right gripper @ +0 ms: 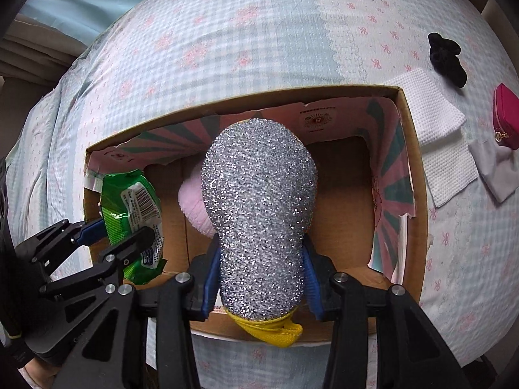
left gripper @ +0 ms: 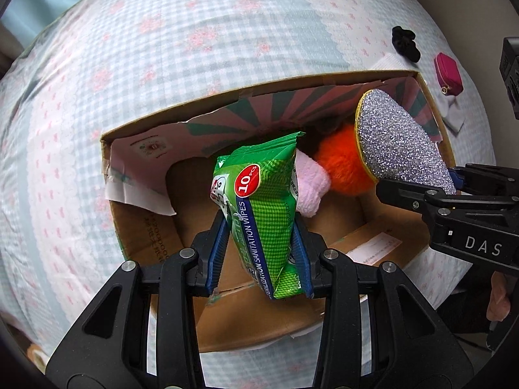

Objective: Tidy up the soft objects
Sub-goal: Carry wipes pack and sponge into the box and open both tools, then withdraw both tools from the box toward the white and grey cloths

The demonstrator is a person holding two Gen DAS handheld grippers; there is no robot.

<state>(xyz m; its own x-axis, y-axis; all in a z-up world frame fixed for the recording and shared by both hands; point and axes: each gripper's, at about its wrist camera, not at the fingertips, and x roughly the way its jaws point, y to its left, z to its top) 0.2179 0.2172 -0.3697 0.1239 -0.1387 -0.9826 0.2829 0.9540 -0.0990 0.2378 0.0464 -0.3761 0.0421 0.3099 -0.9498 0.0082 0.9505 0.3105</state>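
Green crinkly plastic sits between my left fingers: a pack of sanitation wipes, clamped by the blue pads on both sides and hanging over the open cardboard box. In my right fingers there is a silver glitter scrubber with a yellow loop at its near end; the blue pads stand on either side of its narrow part, but I cannot tell whether they press on it or have let go, so I call that grip uncertain.

Both fingers point steeply down into the box, the right one just beside the left. Under the wipes and the scrubber, on the box floor, lie a pink fluffy cloth and, touching it, an orange furry ball. The inner walls of the box are lined with torn pink and green striped paper.

The box rests on a bed with a pale blue checked sheet printed with pink bows. Beyond the box's far right corner lies a white waffle cloth, touching the box wall. Farther right are a grey cloth and a magenta pouch, and behind them a black scrunchie.
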